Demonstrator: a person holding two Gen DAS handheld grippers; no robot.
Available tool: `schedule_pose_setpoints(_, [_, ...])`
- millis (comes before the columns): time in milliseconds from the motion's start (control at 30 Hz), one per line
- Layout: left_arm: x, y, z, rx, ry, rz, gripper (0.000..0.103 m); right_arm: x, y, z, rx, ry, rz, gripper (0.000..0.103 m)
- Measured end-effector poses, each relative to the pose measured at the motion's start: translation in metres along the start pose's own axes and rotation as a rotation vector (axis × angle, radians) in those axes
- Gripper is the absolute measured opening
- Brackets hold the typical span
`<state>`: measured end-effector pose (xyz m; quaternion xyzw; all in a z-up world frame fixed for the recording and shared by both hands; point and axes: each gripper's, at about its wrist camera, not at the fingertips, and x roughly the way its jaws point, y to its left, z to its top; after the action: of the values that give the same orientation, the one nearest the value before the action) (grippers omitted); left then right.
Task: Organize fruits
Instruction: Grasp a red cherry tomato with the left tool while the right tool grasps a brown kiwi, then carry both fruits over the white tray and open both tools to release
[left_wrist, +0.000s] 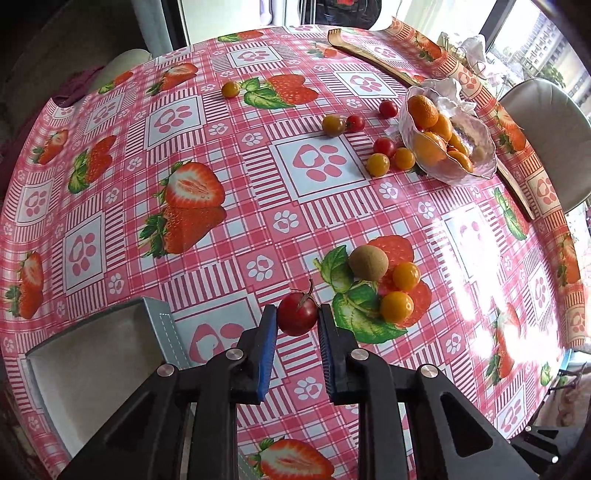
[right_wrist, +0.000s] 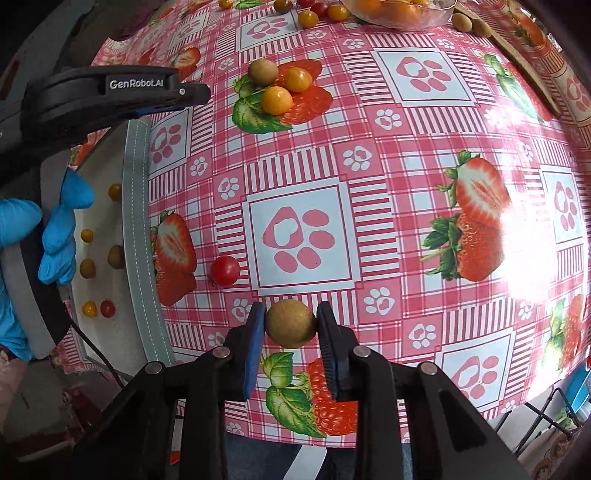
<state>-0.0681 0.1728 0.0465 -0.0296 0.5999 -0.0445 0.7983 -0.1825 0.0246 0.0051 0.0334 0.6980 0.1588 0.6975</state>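
Observation:
My left gripper (left_wrist: 297, 317) is shut on a red cherry tomato (left_wrist: 297, 314) with a stem, just right of the grey tray (left_wrist: 92, 354). My right gripper (right_wrist: 290, 325) is shut on a brown round fruit (right_wrist: 290, 323) near the table's front edge. In the right wrist view the grey tray (right_wrist: 138, 236) at the left holds several small fruits, and the left gripper's body (right_wrist: 110, 96) hangs over it. A loose red tomato (right_wrist: 225, 270) lies beside the tray. A brown fruit (left_wrist: 368, 263) and two yellow tomatoes (left_wrist: 397, 305) lie just beyond the left gripper.
A glass bowl (left_wrist: 484, 162) with oranges stands at the far right, with several red and yellow tomatoes (left_wrist: 384, 147) loose beside it. A lone yellow tomato (left_wrist: 231, 89) lies far back. A wooden strip (left_wrist: 373, 55) lies along the far edge. A chair (left_wrist: 546, 125) stands beyond.

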Motion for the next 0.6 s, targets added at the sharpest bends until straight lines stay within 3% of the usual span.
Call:
schedule_pose_setpoints(300, [-0.035,0.014,-0.035,-0.048,-0.03,-0.015,0.023,-0.015,-0.021,0.005,0.028,-0.027,-0.008,0.031])
schedule_pose_setpoints(600, [-0.06,0.038,-0.07,-0.115,-0.049,0.006,0.023,-0.021,-0.004,0.007,-0.011,-0.027,-0.024,0.031])
